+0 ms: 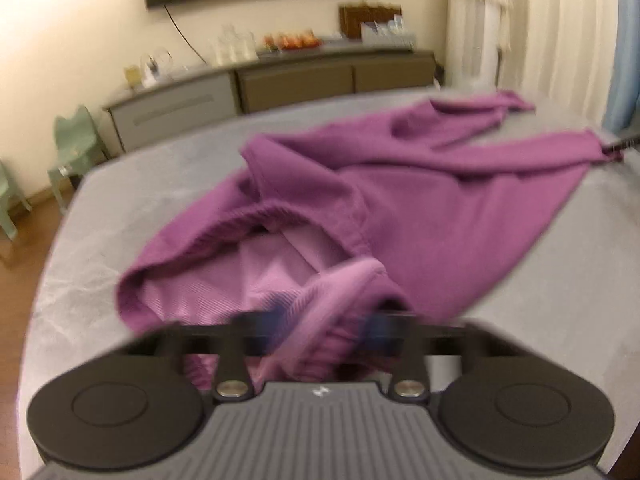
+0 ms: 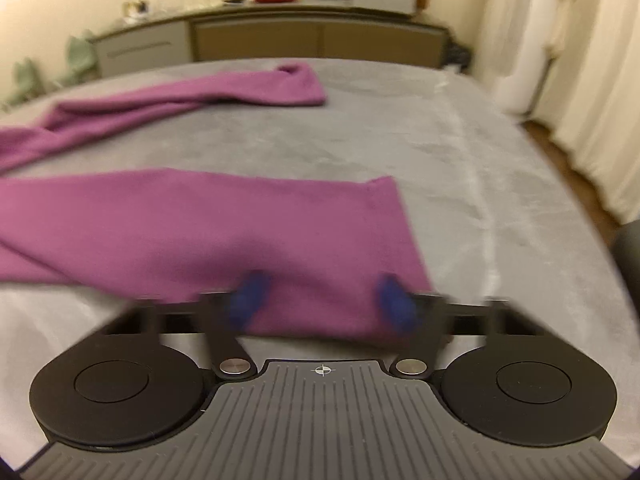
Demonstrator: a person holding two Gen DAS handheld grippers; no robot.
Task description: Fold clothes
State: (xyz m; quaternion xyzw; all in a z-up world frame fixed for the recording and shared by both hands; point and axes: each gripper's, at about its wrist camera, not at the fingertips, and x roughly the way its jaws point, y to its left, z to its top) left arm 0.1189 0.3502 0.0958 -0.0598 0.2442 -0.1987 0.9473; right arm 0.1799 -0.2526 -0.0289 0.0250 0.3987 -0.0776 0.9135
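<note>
A pair of purple trousers lies spread on the grey bed. The ribbed waistband rises between the blue fingertips of my left gripper. Those fingertips stand partly apart with cloth filling the gap, and blur hides whether they pinch it. In the right wrist view one trouser leg ends at a hem just ahead of my right gripper. That gripper is open, its blue fingertips wide apart over the leg's near edge. The other leg lies farther back.
A long low sideboard with glassware and a fruit bowl stands beyond the bed, under a wall picture. Green child chairs stand at the left on the wood floor. Cream curtains hang at the right. Bare grey bedcover lies right of the trousers.
</note>
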